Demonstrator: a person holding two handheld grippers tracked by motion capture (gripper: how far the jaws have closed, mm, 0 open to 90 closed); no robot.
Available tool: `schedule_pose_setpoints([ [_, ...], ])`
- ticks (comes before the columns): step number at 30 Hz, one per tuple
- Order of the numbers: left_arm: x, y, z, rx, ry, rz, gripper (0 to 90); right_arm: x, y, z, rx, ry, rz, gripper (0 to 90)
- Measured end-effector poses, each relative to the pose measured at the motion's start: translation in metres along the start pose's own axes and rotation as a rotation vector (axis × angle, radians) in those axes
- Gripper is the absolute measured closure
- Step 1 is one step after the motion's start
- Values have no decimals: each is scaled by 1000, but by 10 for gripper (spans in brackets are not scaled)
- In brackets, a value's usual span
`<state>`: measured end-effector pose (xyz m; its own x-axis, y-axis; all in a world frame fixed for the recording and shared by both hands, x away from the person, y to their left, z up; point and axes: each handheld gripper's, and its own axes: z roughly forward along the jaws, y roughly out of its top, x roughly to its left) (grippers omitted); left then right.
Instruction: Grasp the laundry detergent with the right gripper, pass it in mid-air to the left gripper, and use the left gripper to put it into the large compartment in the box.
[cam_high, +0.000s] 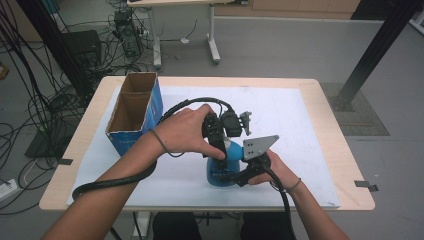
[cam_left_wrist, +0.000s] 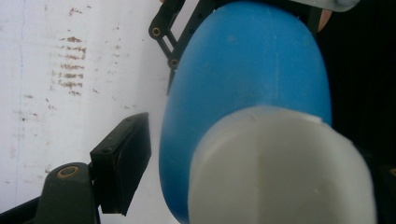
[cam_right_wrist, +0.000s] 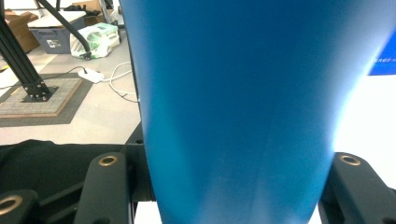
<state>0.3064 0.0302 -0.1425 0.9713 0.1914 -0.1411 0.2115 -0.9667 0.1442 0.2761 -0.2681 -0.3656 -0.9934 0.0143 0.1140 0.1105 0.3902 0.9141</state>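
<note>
Blue bottle (cam_high: 223, 167) upright on bench (cam_high: 310, 85), near front edge. Right gripper (cam_high: 239, 176) clamped on bottle body, jaws closed against both sides. Left gripper (cam_high: 216, 142) above, jaws straddling white cap (cam_left_wrist: 280, 168), left pad short of contact; state: open. Risk: off-centre closure skids off rounded cap, bottle twists in right grip or tips. Box (cam_high: 134, 112) well apart.

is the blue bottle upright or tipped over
Upright. In the high view the blue bottle stands on its base on the table; the right gripper clamps its lower body.
</note>
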Motion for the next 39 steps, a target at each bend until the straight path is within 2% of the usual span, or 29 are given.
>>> schedule_pose_setpoints([
  [3,0,2,-1,5,-4,0,263,0,0,0,-1,0,1,418],
  [11,-1,4,-3,11,-14,8,361,-1,0,0,2,0,7,418],
  [21,-3,8,-3,29,-6,-2,368,-3,2,0,3,9,3,419],
  [39,-8,8,-6,26,8,-17,370,-5,3,-1,-2,19,-5,418],
])
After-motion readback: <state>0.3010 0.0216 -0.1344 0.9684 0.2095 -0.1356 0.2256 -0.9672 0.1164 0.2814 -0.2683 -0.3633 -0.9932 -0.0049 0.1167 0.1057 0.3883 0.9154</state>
